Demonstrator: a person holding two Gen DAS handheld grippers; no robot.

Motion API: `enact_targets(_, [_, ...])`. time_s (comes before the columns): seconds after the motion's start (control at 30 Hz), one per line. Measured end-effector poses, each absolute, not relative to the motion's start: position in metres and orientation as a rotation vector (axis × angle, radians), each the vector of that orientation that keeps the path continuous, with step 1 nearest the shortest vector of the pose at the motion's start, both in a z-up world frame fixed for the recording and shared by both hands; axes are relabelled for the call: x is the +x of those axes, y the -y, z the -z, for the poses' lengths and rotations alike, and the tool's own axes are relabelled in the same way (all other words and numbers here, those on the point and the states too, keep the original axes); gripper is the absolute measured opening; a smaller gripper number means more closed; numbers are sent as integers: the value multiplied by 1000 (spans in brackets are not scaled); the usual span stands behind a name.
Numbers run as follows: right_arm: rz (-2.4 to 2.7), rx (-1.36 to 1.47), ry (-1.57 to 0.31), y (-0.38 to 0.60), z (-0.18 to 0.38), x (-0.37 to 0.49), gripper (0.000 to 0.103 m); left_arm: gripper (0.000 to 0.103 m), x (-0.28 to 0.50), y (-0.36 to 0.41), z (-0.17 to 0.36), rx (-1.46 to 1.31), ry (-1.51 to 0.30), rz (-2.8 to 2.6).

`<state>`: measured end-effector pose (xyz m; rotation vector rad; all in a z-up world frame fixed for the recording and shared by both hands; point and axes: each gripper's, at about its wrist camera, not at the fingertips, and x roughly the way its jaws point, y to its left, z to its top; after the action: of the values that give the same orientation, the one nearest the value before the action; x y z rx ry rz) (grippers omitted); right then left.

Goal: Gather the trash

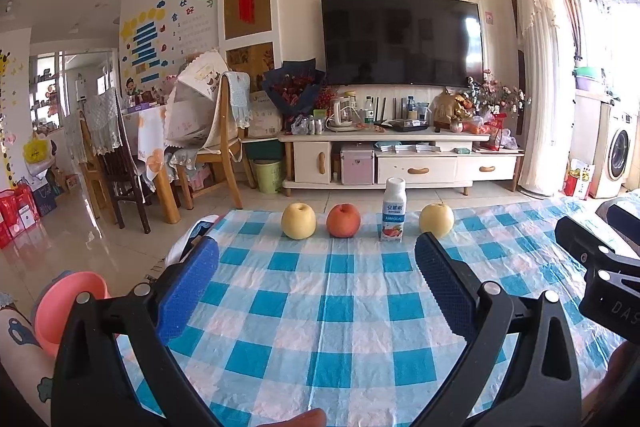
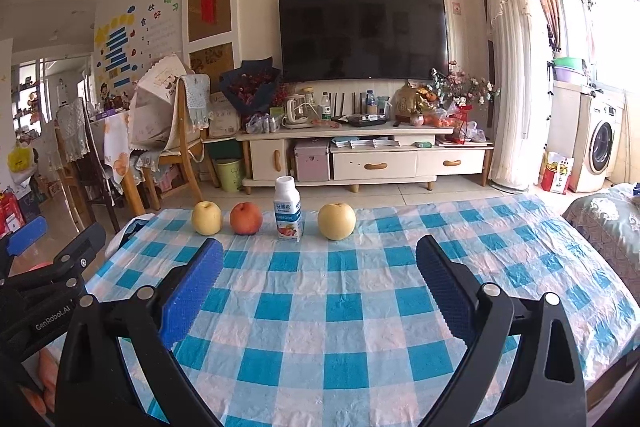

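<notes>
A lone bottle [image 2: 288, 209] stands upright at the bench's [image 2: 500, 267] far edge, at 12 o'clock, between a peach [image 2: 245, 218] and a pear [image 2: 336, 221]. Both hand-held grippers, left [image 1: 317, 281] and right [image 2: 319, 281], hang released and empty; the best approach looks straight and level, closing on the bottle's body without nudging fruit.
</notes>
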<state>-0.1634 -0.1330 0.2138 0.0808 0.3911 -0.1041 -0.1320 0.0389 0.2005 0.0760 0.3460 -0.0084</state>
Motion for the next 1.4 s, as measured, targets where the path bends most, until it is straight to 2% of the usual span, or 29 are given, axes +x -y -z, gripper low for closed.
enact_targets(0.83, [106, 25, -400, 125, -207, -159, 96, 99, -126, -32, -192, 72, -374, 2])
enact_targets(1.4, [111, -21, -475, 120, -179, -132, 96, 99, -96, -34, -159, 61, -438, 7])
